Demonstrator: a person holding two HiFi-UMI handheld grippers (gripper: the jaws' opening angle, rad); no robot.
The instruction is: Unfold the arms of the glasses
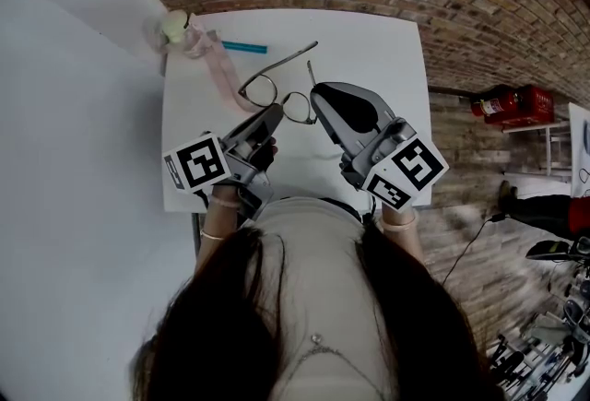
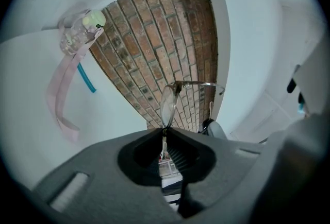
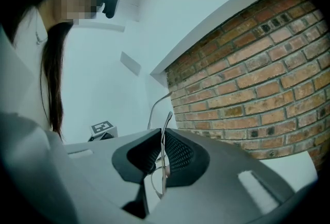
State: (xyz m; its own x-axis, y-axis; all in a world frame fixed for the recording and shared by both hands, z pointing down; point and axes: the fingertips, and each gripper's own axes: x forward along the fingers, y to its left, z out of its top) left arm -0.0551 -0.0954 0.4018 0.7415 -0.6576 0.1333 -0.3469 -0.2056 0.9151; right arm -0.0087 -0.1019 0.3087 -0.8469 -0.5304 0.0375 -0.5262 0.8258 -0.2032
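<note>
Metal-rimmed glasses (image 1: 278, 99) sit above the middle of the white table (image 1: 369, 49), held between my two claws so that each end can be worked against the other. My left gripper (image 2: 164, 134) is closed narrow on the thin rim at the bottom of one lens. In the left gripper view the lens stands edge-on straight out of the jaws, and this grip serves as the fixed anchor for the frame. My right gripper (image 3: 162, 138) is likewise clamped down on a thin metal piece at the opposite end; I judge this to be the near arm (image 1: 309, 72) or its hinge end, taken so it can be swung outward. The far arm (image 1: 293, 55) points away from me across the table and reads as opened out. I cannot tell whether the frame rests on the table or is lifted clear of it. A small clear bottle (image 1: 175, 26) with a pink ribbon (image 1: 219, 67) and a teal stick (image 1: 244, 47) lie at the far left corner, well apart from the working area. Next step, by my judgement: rotate the right grip gently about the hinge, keeping the left grip steady, since thin wire bends under excess force.
</note>
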